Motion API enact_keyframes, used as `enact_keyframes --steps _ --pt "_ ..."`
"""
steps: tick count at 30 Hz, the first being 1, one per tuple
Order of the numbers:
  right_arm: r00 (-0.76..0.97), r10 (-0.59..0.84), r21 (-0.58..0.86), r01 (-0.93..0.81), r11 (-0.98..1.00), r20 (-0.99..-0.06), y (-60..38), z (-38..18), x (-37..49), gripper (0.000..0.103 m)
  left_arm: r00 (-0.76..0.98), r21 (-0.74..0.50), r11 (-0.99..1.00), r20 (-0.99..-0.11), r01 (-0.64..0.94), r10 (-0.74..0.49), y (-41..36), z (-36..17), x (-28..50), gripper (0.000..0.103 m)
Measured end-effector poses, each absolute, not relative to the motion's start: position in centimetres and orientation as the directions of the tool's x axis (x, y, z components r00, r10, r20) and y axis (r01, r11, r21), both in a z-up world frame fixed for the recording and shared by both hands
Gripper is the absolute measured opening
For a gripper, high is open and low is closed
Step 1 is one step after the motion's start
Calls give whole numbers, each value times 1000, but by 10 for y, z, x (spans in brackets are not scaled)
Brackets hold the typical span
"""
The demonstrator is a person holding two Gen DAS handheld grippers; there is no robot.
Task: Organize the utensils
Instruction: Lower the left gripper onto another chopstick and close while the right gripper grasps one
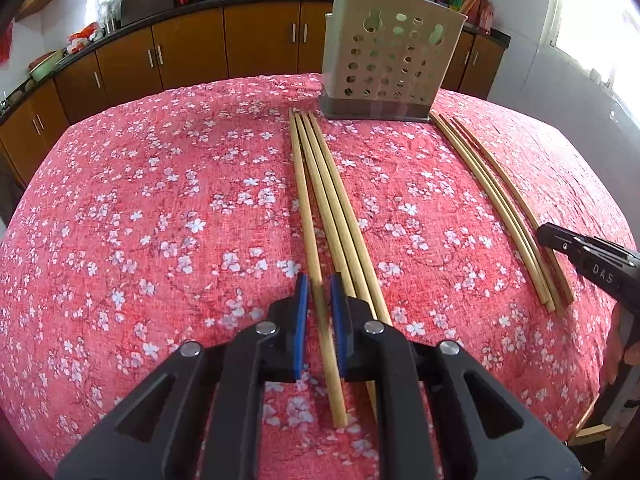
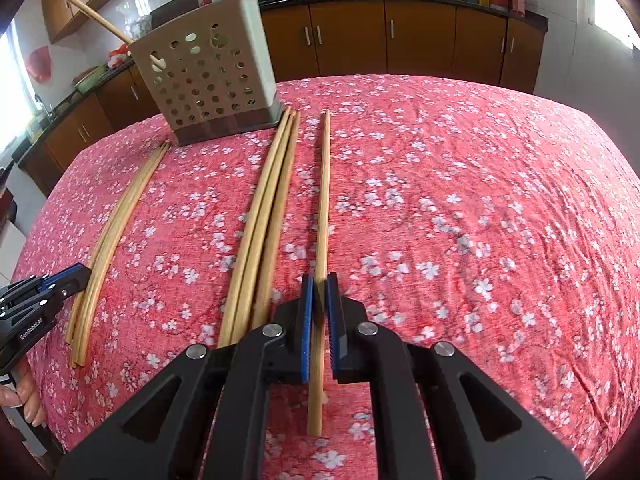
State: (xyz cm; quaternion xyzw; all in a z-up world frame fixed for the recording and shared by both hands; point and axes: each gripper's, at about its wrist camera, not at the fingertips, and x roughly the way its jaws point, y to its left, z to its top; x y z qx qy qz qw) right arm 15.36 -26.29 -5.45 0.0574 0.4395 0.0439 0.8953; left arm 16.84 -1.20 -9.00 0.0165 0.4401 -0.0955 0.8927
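A beige perforated utensil holder [image 1: 390,68] stands at the table's far side, with two chopsticks in it; it also shows in the right wrist view [image 2: 208,80]. Several bamboo chopsticks [image 1: 332,200] lie in a left group. My left gripper [image 1: 320,288] straddles the leftmost chopstick [image 1: 306,216], its blue pads [image 1: 302,300] a little apart from it. Another group of chopsticks [image 2: 264,216] lies on the right. My right gripper [image 2: 319,288] is shut on a single chopstick [image 2: 323,200] lying apart on the cloth. The right gripper also shows in the left wrist view [image 1: 560,244].
The table carries a red floral cloth [image 1: 160,220]. Brown kitchen cabinets [image 2: 400,40] and a black counter with woks run behind. A window [image 1: 600,8] glares at the right. The table edge is close at the near right.
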Motion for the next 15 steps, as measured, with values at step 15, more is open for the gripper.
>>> enact_keyframes --steps 15 --pt "639 13 94 94 991 -769 -301 -56 182 8 625 -43 999 -779 2 -35 62 -90 203 9"
